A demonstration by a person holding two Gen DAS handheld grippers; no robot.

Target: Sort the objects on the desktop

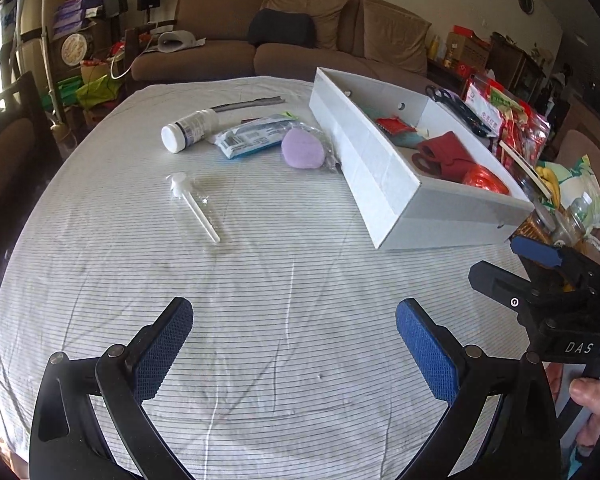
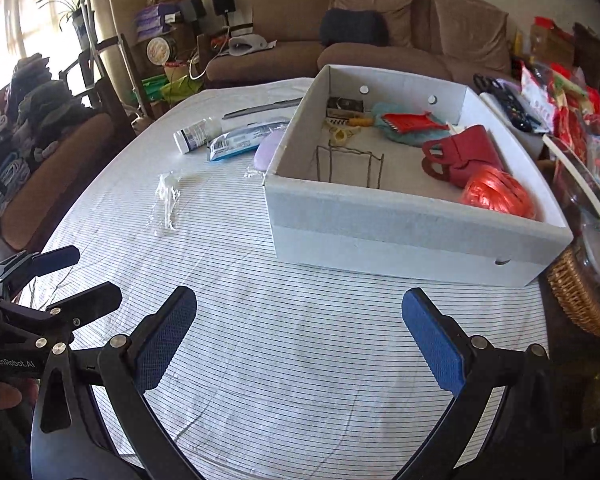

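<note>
A: How do the tongs stand?

B: Both are spread wide with nothing between the pads. The left gripper (image 1: 294,346) hangs over bare striped tablecloth (image 1: 260,272) on the near side of the white box (image 1: 384,168), touching nothing. The right gripper (image 2: 300,334) is just as wide apart, also over bare cloth, straight in front of the box's near wall.

A: Can each be seen from the other's camera?

B: Yes. The right one shows at the right edge of the left wrist view, near the box's front corner, its fingers parted and empty. The left one shows at the left edge of the right wrist view, likewise parted.

A: Where are the things to sort?

B: Left of the box on the cloth: a white pill bottle (image 1: 188,130) on its side, a blue-and-white packet (image 1: 252,138) beside it, and a lilac oval pad (image 1: 303,149) nearest the box wall. A white pump nozzle (image 1: 194,204) in clear wrap lies apart from those, nearer the tongs, still left of the box.

A: And inside the box?

B: A red pouch (image 2: 466,152), an orange-red ball of twine (image 2: 496,192) at its near right corner, a red comb (image 2: 408,122) on something teal, and small bits I can't make out.
</note>
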